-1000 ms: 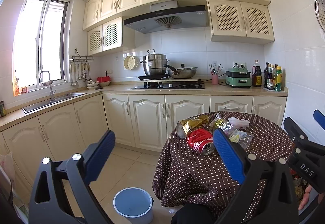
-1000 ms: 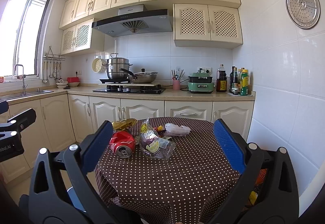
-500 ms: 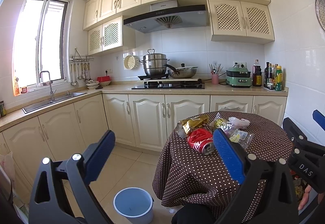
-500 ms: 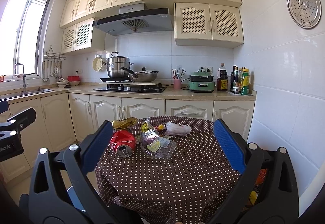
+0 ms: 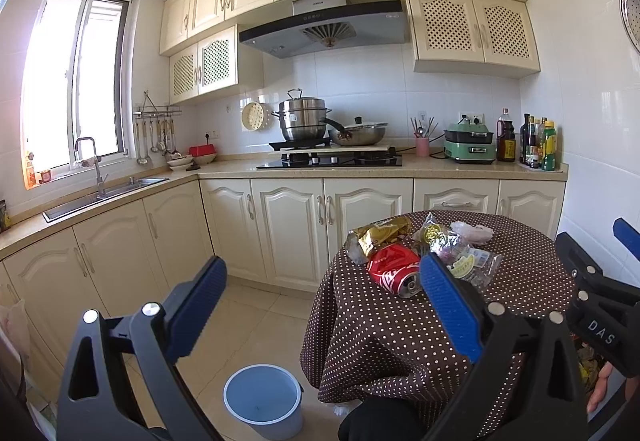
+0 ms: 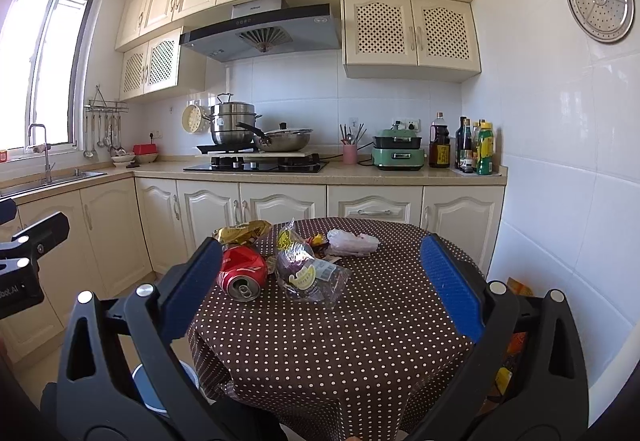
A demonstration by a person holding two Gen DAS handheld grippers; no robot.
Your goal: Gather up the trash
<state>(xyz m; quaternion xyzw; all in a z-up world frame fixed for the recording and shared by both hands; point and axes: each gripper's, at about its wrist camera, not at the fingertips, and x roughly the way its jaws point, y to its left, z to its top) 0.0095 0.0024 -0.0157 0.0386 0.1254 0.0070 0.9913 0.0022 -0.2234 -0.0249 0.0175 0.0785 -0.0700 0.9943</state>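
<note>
A round table with a brown dotted cloth [image 6: 340, 341] [image 5: 392, 341] holds trash: a crushed red can [image 6: 242, 273] [image 5: 394, 269], a gold wrapper [image 6: 240, 231] [image 5: 380, 235], a clear snack bag [image 6: 308, 273] [image 5: 460, 257] and a crumpled white bag [image 6: 352, 241] [image 5: 472, 231]. A light blue bin [image 5: 262, 399] stands on the floor left of the table. My left gripper [image 5: 324, 305] is open and empty, held left of the table. My right gripper [image 6: 322, 281] is open and empty, in front of the table, short of the trash.
Cream cabinets and a counter [image 6: 320, 173] with stove, pots and bottles run along the back wall. A sink [image 5: 104, 193] is at the left under the window. Tiled floor [image 5: 248, 321] lies between cabinets and table. The white wall [image 6: 560, 241] is close on the right.
The right gripper has risen very slightly. The left gripper and the trash have not visibly moved.
</note>
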